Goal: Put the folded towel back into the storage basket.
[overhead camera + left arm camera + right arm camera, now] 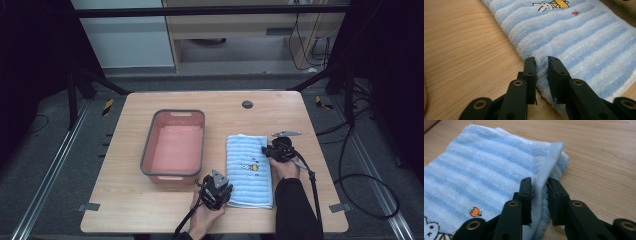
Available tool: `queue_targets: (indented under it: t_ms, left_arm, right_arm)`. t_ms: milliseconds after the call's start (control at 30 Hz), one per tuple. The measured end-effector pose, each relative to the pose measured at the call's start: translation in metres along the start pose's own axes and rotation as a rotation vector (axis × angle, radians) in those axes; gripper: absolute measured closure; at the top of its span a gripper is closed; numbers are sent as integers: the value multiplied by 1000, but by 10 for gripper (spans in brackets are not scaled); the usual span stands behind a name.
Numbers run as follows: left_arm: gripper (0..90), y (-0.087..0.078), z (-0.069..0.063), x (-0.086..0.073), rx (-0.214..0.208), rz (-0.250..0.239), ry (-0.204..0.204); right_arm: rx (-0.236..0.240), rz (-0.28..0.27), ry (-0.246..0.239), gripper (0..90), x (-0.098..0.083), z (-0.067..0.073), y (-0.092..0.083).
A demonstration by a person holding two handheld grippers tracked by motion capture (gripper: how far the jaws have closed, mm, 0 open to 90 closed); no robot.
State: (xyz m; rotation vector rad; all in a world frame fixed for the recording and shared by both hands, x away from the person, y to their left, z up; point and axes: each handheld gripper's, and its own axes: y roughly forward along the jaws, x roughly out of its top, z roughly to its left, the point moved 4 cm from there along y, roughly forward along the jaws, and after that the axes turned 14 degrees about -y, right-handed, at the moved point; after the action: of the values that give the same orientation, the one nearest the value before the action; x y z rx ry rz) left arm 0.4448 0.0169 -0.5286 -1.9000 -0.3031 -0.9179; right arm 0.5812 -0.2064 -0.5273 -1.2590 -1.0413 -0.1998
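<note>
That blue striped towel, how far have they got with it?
Done: the towel lies folded and flat on the table, beside the pink tub. In hand: the left gripper pinches its near left edge and the right gripper pinches its far right edge, cloth bunched between both pairs of jaws. Left: nothing is lifted yet; probably another fold or a move into the tub.

- My left gripper (pixel 220 189) covers the near left corner of the towel (pixel 248 170) in the high view.
- In my left gripper view the towel (pixel 574 40) runs off the top and right edges, and its rabbit picture (pixel 550 4) is cut at the top.
- In my right gripper view, the towel (pixel 486 172) runs off the left edge.
</note>
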Motion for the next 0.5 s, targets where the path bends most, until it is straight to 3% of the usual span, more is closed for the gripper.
queue_targets:
  t_ms: [133,367,500]
  left_arm:
    - [829,0,-2,-1,3,-7,5]
    - [876,-1,0,0,-21,-18,-42]
    - [881,-4,-1,3,-36,-38,-40]
  right_arm:
    - [7,-4,-3,817,1,2,0]
    - [8,-12,-5,839,2,3,-2]
    - [3,-29,-11,842,4,2,-7]
